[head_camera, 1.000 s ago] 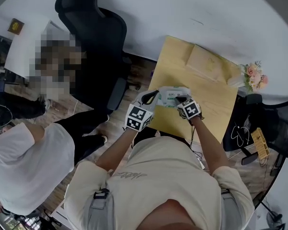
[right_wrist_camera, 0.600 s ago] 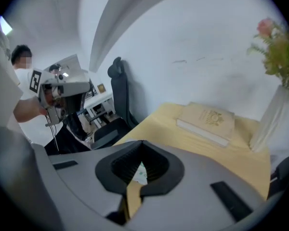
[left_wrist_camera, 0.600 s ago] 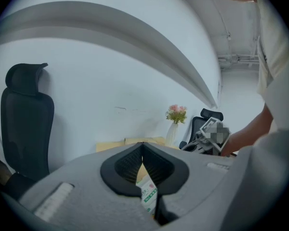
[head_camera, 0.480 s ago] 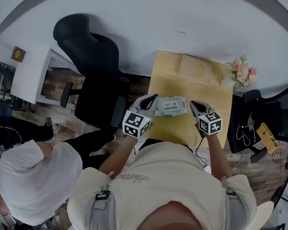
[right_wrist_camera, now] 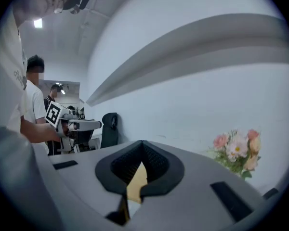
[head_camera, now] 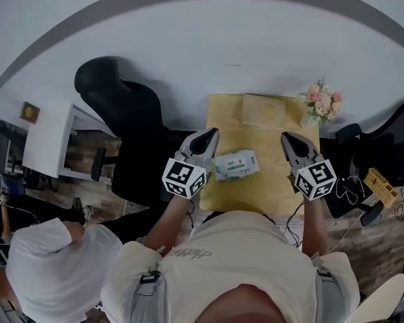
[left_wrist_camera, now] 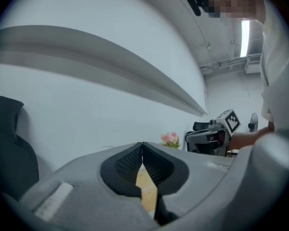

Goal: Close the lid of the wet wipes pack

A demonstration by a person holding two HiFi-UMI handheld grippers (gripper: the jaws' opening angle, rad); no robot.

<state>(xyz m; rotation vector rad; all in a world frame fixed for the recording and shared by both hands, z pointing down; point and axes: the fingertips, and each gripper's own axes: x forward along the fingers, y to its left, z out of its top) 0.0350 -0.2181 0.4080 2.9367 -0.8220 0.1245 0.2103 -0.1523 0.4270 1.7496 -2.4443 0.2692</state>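
1. yellow tabletop (head_camera: pixel 269 187) carries the wet wipes pack (head_camera: pixel 236 165).
2. left gripper (head_camera: pixel 211 133) and right gripper (head_camera: pixel 286 138) flank it, clear of it, jaws pressed together, empty.
3. it looks shut flat; job seemingly done.

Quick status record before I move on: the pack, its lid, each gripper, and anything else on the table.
wet wipes pack: lies flat on the yellow table, between the two grippers, held by neither
lid: looks flat against the pack; too small to confirm
left gripper: jaws together, nothing between them, left of the pack
right gripper: jaws together, nothing between them, clear to the pack's right
other: flowers at the table's far right corner
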